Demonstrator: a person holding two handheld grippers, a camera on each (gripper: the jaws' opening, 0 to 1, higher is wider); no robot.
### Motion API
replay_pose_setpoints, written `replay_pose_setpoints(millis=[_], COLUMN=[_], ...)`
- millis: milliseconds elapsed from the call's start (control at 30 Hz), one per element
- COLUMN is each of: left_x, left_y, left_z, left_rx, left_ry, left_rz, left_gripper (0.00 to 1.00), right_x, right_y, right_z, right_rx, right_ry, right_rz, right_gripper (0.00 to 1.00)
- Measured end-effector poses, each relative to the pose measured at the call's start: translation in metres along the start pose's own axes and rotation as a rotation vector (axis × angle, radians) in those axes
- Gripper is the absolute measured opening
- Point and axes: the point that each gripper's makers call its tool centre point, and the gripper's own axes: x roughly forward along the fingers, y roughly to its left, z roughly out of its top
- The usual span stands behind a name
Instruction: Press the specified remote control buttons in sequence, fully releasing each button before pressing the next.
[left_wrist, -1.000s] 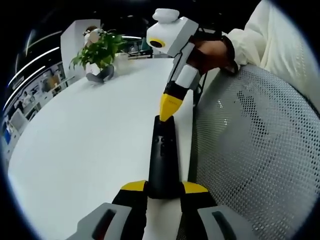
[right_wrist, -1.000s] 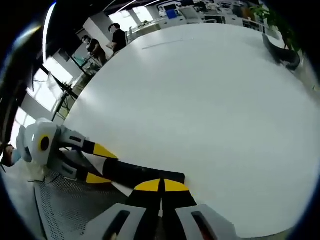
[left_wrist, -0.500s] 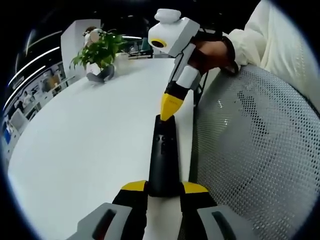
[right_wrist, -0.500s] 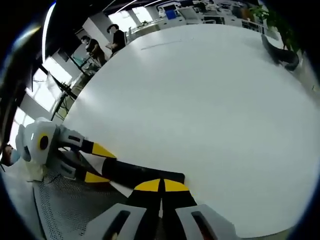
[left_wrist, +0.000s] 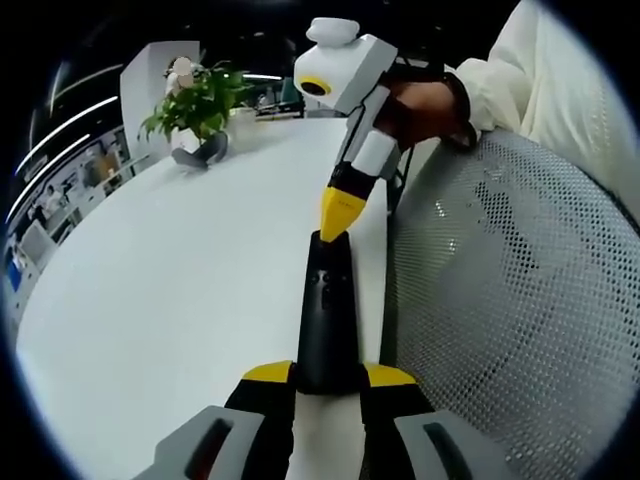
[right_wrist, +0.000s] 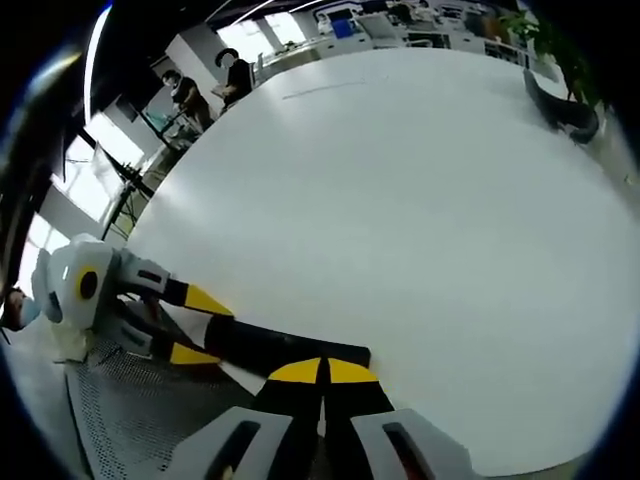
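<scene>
A slim black remote control (left_wrist: 326, 315) lies lengthwise along the near edge of the white table (left_wrist: 180, 290). My left gripper (left_wrist: 328, 376) is shut on its near end, one yellow tip on each side. My right gripper (left_wrist: 339, 222) comes down from above with its yellow tips shut together, resting on the remote's far end just past the round buttons. In the right gripper view, that gripper's closed tips (right_wrist: 322, 371) sit over the remote (right_wrist: 285, 351), and the left gripper (right_wrist: 198, 328) clamps it from the left.
A grey mesh chair back (left_wrist: 510, 300) stands close on the right of the table edge. A person's hand (left_wrist: 420, 105) and a white sleeve hold the right gripper. A potted plant (left_wrist: 198, 100) stands at the table's far end. People (right_wrist: 236, 76) stand in the background.
</scene>
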Motion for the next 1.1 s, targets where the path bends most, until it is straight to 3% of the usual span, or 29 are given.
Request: replay_pose_setpoints(millis=[267, 600, 1100], left_x=[0.0022, 0.0028, 0.0029], left_y=[0.0001, 0.0000, -0.0004], left_z=[-0.0001, -0.0002, 0.0010], left_rx=[-0.005, -0.006, -0.002], left_ry=[-0.003, -0.004, -0.005], left_rz=[-0.001, -0.001, -0.001], left_gripper=[0.25, 0.25, 0.25], right_x=[0.0017, 0.0036, 0.0046], right_y=[0.0076, 0.0069, 0.0053], right_z=[0.0016, -0.0012, -0.0010], right_rx=[-0.032, -0.082, -0.064], right_ry=[-0.004, 0.012, 0.001], right_rz=[0.029, 0.001, 0.004], right_gripper=[0.00, 0.00, 0.00])
